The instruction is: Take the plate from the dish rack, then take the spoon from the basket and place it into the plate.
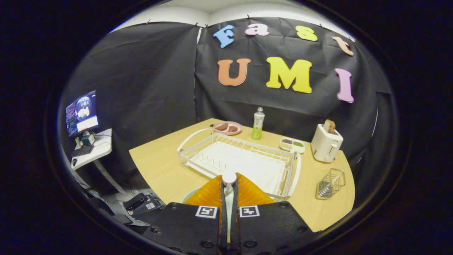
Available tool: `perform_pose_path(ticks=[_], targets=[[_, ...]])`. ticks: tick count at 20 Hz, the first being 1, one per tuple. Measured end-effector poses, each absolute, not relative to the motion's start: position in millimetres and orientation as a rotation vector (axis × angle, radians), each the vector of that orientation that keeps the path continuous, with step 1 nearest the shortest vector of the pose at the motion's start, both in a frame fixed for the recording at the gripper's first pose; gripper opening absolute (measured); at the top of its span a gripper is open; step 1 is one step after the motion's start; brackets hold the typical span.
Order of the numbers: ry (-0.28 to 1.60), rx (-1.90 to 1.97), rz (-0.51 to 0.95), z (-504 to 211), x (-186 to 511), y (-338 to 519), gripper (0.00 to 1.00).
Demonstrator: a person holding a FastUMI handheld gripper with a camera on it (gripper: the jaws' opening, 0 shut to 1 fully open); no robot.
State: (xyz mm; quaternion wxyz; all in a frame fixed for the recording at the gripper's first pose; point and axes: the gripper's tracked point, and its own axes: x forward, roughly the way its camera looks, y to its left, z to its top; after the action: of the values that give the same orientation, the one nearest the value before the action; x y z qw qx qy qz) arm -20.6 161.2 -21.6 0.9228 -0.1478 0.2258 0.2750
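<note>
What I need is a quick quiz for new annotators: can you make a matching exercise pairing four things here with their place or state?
Things:
1 spoon
2 toaster
3 bottle
4 wire basket

Places or states:
A beside the pink plate, beyond the dish rack
B gripped between the fingers of the tool
C holds a bread slice
D empty, beside the dish rack, nearer than the toaster

Pairs: 1-B, 2-C, 3-A, 4-D
</note>
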Motion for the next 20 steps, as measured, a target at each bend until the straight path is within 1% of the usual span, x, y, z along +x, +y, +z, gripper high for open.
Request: perform_pose_path(ticks=[6,10,13,14,16,17,20], targets=[[0.575,-0.288,0.628,-57,-22,177,0.10],[0.614,-0.285,0.656,-67,-21,179,0.13],[0.616,-0.281,0.667,-68,-21,178,0.18],[0.613,-0.281,0.661,-67,-19,178,0.19],[0.597,-0.279,0.650,-63,-16,175,0.24],[0.587,-0.282,0.644,-62,-15,173,0.35],[0.537,-0.307,0.609,-55,-6,166,0.55]])
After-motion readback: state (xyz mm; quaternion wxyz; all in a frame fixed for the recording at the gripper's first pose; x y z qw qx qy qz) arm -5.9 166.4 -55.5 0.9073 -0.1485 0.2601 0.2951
